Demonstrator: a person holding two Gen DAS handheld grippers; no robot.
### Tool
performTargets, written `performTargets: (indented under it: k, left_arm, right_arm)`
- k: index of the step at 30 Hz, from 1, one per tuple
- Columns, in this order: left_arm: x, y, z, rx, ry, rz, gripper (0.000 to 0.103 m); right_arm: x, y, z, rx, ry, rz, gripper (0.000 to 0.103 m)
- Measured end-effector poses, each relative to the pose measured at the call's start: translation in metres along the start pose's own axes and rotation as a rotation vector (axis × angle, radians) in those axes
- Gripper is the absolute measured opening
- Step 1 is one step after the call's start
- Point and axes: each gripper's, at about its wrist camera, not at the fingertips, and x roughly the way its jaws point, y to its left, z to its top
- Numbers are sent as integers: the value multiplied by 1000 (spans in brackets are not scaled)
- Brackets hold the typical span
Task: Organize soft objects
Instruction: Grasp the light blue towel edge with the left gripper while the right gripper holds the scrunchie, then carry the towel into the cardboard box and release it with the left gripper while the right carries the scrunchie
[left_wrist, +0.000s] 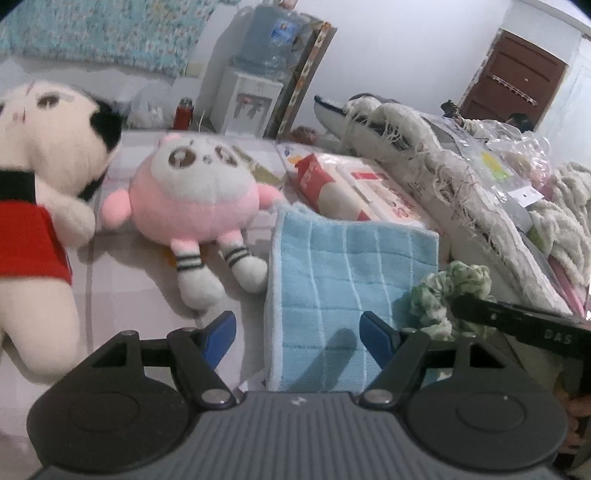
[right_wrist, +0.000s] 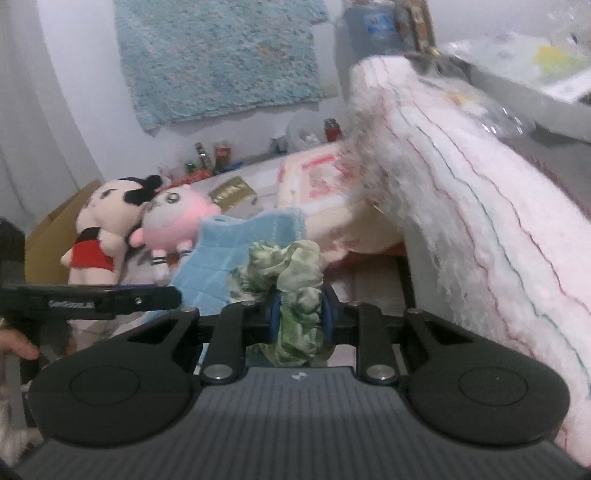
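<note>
A green and white scrunchie (right_wrist: 291, 280) is pinched between the blue pads of my right gripper (right_wrist: 299, 314), which is shut on it. In the left wrist view the same scrunchie (left_wrist: 443, 295) sits at the right edge of a folded light blue towel (left_wrist: 347, 295), with the right gripper's black finger reaching in from the right. My left gripper (left_wrist: 299, 332) hangs open over the towel's near end, nothing between its fingers. A pink and white round plush (left_wrist: 195, 199) lies left of the towel. A larger doll in a red shirt (left_wrist: 40, 192) lies further left.
A red and white pack of wipes (left_wrist: 354, 188) lies behind the towel. A fringed white blanket pile (left_wrist: 443, 177) with plastic bags rises on the right. A water dispenser (left_wrist: 255, 96) stands at the back wall. The other gripper's black handle (right_wrist: 88, 299) and a hand show at left.
</note>
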Motion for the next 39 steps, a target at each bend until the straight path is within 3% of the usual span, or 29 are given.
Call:
performTargets:
  k: [5, 15, 16, 17, 18, 19, 21, 25, 31, 39]
  left_arm:
    - [4, 14, 1, -63, 14, -58, 80]
    - [34, 14, 13, -73, -21, -218, 77]
    - [36, 14, 14, -88, -17, -230, 67]
    - [39, 16, 15, -116, 2, -254, 51]
    - [42, 19, 14, -147, 27, -279, 42]
    - [43, 22, 12, -181, 44, -291, 35]
    - [42, 28, 7, -234, 44, -307, 34]
    - [25, 18, 7, -149, -8, -246, 17]
    - [-2, -10, 8, 12, -118, -169, 11]
    - [-74, -86, -1, 401, -314, 189, 10]
  right_arm:
    - [-11, -3, 1, 12, -69, -8, 17]
    - [3, -7, -1, 39, 7, 25, 18]
    - [3, -8, -2, 43, 8, 28, 18]
    - [4, -8, -2, 44, 11, 28, 18]
    - [4, -8, -2, 43, 14, 27, 18]
    - [4, -8, -2, 43, 13, 27, 18]
    - [3, -8, -2, 47, 10, 33, 18]
    - [3, -9, -2, 52, 9, 39, 18]
    - [-4, -11, -2, 59, -23, 56, 16]
    - [-26, 11, 6, -23, -76, 66, 15]
